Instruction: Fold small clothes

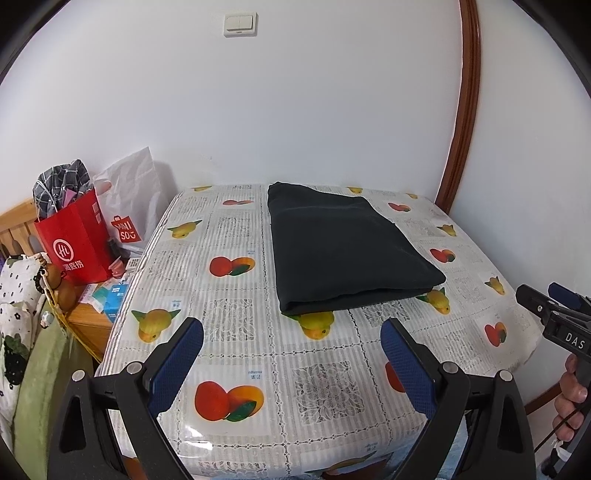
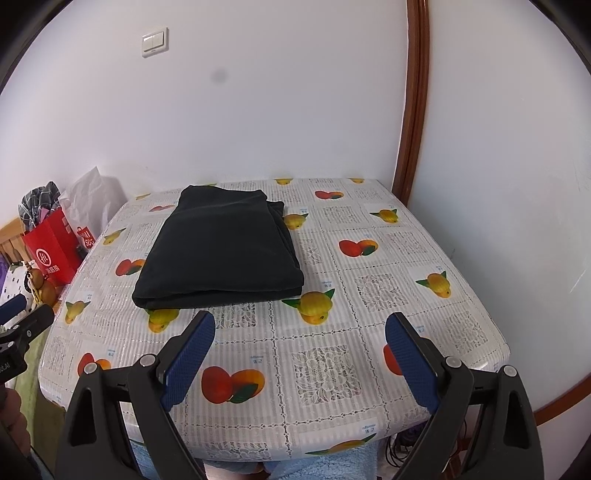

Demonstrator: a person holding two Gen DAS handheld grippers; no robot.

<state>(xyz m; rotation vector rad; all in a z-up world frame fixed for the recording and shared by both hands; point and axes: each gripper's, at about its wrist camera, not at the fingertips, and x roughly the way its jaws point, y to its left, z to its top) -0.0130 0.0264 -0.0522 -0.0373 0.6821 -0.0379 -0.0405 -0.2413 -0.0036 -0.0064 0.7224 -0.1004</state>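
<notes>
Spread left gripper [image 1: 291,350], bare tablecloth [image 1: 325,376], folded dark garment [image 1: 347,251] beyond.

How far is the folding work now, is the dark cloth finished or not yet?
Done: the dark garment lies folded in a neat layered rectangle on the fruit-print tablecloth. In hand: nothing; the left gripper and right gripper are open and short of it. Left: no other unfolded clothes show on the table.

Domestic room, likely bedroom. Evidence: fruit-print plastic tablecloth [image 1: 288,369] on small table, wall light switch [image 1: 240,24], red shopping bag [image 1: 77,240] holding clothes, wooden bed frame [image 1: 16,221].
</notes>
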